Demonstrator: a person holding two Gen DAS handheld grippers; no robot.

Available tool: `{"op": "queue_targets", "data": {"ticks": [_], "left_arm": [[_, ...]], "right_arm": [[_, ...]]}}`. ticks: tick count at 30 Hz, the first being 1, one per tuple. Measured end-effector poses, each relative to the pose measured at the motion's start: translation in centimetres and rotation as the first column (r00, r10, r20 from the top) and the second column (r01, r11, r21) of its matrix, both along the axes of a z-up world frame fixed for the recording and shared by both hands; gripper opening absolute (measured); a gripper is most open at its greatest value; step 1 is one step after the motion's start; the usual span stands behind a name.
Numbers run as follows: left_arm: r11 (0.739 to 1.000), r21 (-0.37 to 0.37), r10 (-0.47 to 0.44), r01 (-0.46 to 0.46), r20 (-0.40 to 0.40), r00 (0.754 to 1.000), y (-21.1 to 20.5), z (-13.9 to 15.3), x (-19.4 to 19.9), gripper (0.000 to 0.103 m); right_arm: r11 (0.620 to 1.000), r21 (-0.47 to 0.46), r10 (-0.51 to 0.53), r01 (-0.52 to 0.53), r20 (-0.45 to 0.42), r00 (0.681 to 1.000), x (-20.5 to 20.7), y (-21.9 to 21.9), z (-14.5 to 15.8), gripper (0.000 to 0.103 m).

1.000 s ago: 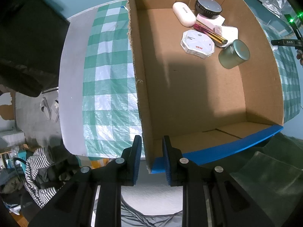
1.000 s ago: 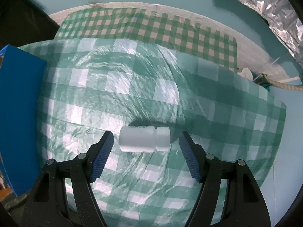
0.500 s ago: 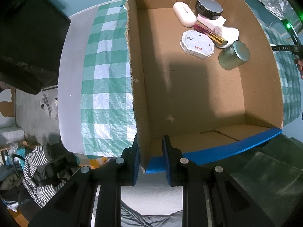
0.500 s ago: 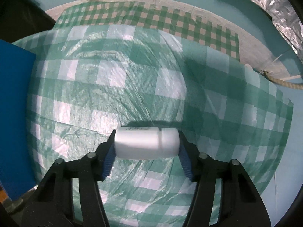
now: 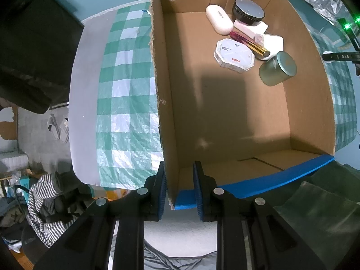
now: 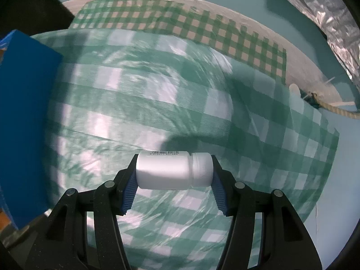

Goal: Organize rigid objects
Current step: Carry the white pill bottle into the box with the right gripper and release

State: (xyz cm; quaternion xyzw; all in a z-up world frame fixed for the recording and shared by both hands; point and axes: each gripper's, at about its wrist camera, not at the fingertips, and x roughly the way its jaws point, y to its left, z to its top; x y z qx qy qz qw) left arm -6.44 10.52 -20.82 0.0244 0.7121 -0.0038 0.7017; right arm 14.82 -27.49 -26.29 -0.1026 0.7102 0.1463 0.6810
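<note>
One white bottle crosswise between jaws

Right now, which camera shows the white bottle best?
The right wrist view: the bottle lies sideways, gripped end to end by the right tongs, barcode visible. The left wrist view shows only the box, no bottle.

A small white plastic bottle with a ribbed cap and a barcode strip lies sideways, cap to the right, pinched end to end above the green-checked cloth. The open cardboard box, blue-taped along its rims, holds a cluster in its far right corner: a white oval case, a black round puck, a white octagonal box, a pink-and-gold tube and a grey-green tin lying on its side.
</note>
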Motion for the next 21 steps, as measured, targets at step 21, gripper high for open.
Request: {"op": "queue_targets", "data": {"ticks": [21], "left_arm": [[1.000,-0.010,-0.025,0.025,0.005,1.000,0.3,0.0,0.1,0.022]], "right_arm": [[0.975,0.073,0.206,-0.211,0.071,0.976,-1.6,10.1,9.6,0.058]]}}
